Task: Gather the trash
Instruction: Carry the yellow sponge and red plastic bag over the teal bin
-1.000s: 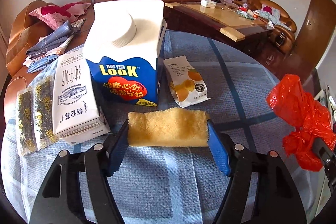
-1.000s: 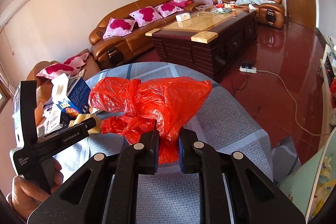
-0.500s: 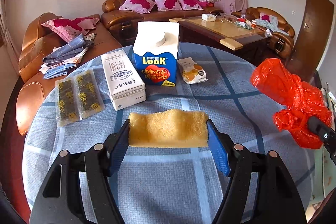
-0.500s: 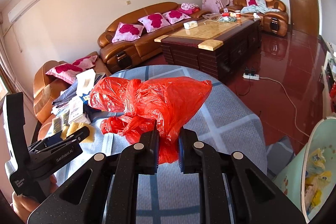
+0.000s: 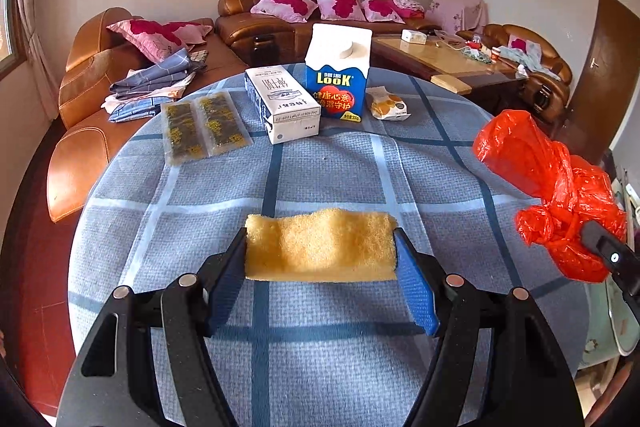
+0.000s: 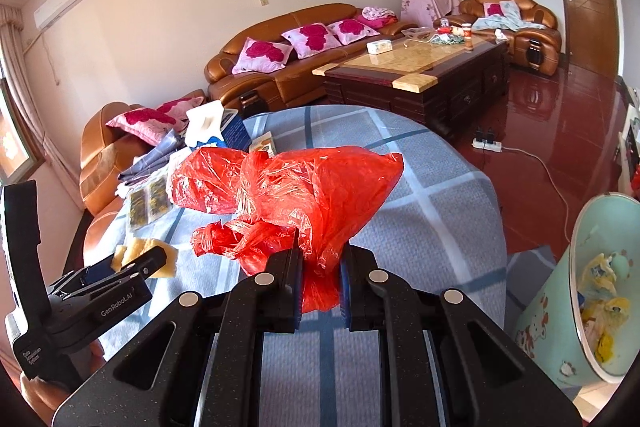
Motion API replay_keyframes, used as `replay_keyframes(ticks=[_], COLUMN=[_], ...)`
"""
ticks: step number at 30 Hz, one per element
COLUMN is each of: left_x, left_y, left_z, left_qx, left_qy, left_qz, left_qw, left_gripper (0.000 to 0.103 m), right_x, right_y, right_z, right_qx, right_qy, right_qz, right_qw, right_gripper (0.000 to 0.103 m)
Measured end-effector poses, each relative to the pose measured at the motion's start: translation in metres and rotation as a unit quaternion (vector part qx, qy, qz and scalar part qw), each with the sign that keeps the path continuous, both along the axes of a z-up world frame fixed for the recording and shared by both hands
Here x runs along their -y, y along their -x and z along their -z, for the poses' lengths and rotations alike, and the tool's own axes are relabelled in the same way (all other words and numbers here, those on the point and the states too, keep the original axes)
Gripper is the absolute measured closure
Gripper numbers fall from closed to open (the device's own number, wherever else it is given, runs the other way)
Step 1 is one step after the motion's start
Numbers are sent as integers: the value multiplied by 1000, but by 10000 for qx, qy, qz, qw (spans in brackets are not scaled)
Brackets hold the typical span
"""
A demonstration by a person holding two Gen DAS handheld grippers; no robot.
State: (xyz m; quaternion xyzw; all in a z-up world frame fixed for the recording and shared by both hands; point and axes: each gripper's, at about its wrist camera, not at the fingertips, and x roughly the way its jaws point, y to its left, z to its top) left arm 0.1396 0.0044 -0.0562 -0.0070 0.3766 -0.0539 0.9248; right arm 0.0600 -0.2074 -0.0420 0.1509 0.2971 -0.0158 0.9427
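A yellow sponge (image 5: 320,247) is pinched between the blue pads of my left gripper (image 5: 320,255), held above the round table with the blue checked cloth (image 5: 320,171). My right gripper (image 6: 320,271) is shut on a crumpled red plastic bag (image 6: 296,191), also lifted over the table; that bag (image 5: 548,187) shows at the right in the left wrist view. The left gripper with the sponge (image 6: 148,259) appears at the lower left of the right wrist view. A pale green trash bin (image 6: 596,287) holding scraps stands by the table's near right edge.
At the table's far side stand a blue LOOK carton (image 5: 338,75), a white milk box (image 5: 280,103) lying flat, a small snack packet (image 5: 388,105) and two dark sachets (image 5: 204,127). Brown sofas (image 5: 304,11) and a wooden coffee table (image 6: 416,71) lie beyond.
Both grippers have pulled back from the far side of the table with their loads; the cartons look smaller and farther. The trash bin has come further into the right wrist view.
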Motion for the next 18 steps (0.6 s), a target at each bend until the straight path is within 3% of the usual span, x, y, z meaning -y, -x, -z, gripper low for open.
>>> replay_keyframes(ticks=[18], left_x=[18], left_y=[70], left_z=[-7], left_qx=[71], left_qy=[121], left_qz=[77], left_qw=[9999], left_gripper=[34], right_x=[14], right_y=[70], right_z=[0], right_qx=[134], right_qy=[220], right_qz=[101], right_qw=[9996], right_gripper=[88])
